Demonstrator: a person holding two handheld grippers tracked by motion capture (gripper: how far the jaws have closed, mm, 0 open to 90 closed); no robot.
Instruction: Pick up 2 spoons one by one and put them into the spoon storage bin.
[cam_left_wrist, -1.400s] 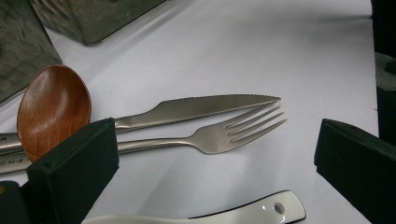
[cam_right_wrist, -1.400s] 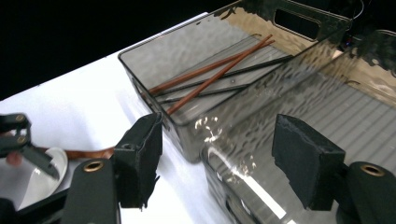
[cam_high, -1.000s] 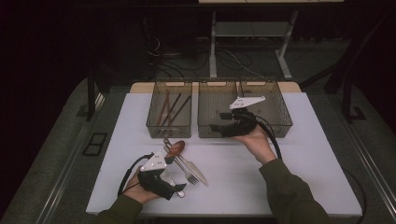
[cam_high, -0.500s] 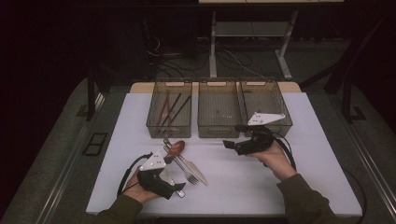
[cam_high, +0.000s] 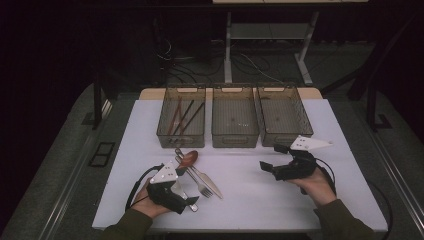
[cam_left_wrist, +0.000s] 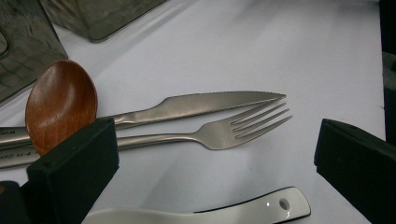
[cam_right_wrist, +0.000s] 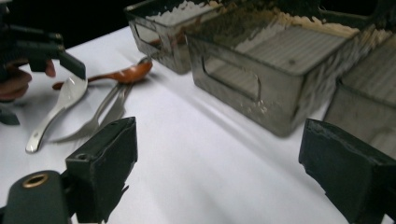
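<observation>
On the white rectangular surface (cam_high: 310, 195), three smoky translucent plastic bins (cam_high: 235, 122) stand in a row, with cutlery lying before the leftmost. The right hand-held gripper (cam_high: 267, 167) is held spread and empty, its jaws having just been opening. The left hand-held gripper (cam_high: 187, 202), also spread, is poised over a white ceramic spoon (cam_left_wrist: 205, 215). The spoon's handle should be straddled squarely before closing, so the steel fork (cam_left_wrist: 219, 133) beside it is left undisturbed.

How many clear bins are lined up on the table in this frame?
3, side by side at the table's far edge: the left bin holds long sticks, the middle bin and the right bin look empty. None seems hidden.
</observation>
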